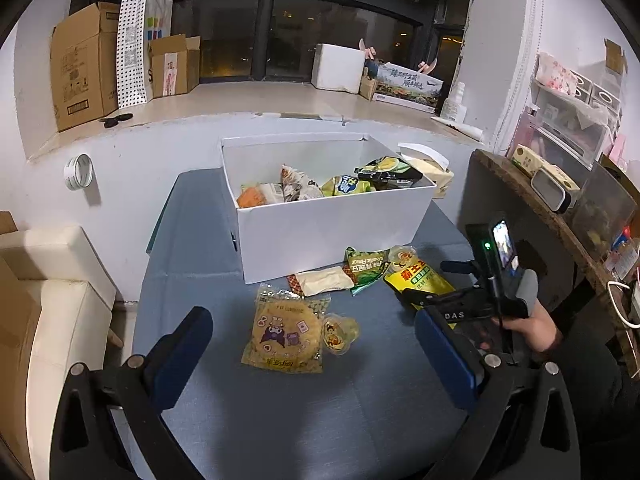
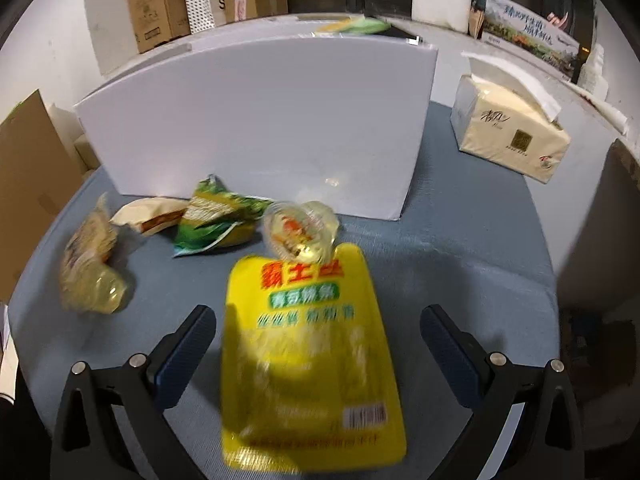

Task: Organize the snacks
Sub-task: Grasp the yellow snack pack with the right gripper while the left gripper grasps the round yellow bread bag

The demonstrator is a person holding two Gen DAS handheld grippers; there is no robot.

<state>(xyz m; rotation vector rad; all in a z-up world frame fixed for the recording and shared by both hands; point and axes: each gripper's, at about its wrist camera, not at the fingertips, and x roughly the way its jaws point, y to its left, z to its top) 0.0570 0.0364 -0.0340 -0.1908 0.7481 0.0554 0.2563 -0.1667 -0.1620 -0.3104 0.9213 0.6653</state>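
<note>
Right wrist view: the right gripper [image 2: 318,344] was spread wide over the yellow packet [image 2: 308,356], flat on the blue table [image 2: 460,248]. The left gripper [image 1: 314,344] gaped, empty. Beyond stood the white box [image 1: 320,236] of snacks.

Tissue pack [image 2: 508,128] on table [image 2: 460,248]; cardboard boxes [image 1: 82,66] on ledge [image 1: 256,98]

Blue-grey table [image 1: 280,420] with white box [image 1: 320,236], tissue pack [image 2: 508,128], loose snack packets [image 1: 286,336].
</note>
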